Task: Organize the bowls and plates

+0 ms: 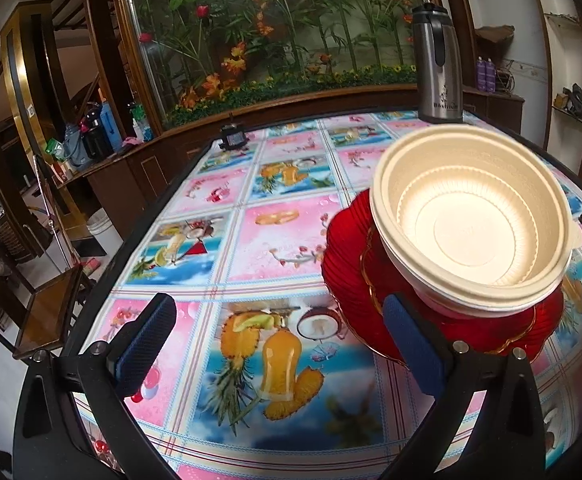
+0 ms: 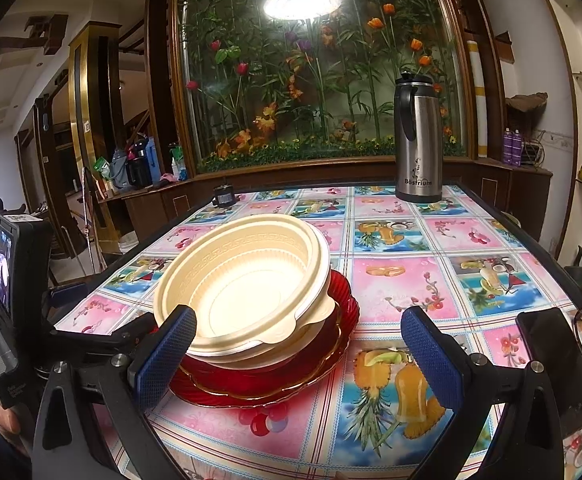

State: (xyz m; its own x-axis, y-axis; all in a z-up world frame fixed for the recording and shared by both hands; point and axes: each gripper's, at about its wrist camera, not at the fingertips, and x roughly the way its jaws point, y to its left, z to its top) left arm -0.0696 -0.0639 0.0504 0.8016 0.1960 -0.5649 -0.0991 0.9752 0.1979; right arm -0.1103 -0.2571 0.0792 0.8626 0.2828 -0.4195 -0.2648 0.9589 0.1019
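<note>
Looking from left to right, we see our left gripper released over the fruit-printed tablecloth; at right of frame the nested cream plastic bowls sit on the red ribbed glass plates. Our right gripper is also released, holding nothing. We judge the stacking nearly finished; next comes checking alignment.

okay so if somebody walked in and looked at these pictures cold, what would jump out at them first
Probably the stack of cream bowls nested on red plates, sitting mid-table on the loud fruit-print tablecloth. Behind it, a steel thermos stands at the far right edge before a glass-fronted display of artificial flowers. Both grippers, left and right, hover with jaws open, holding nothing.
</note>
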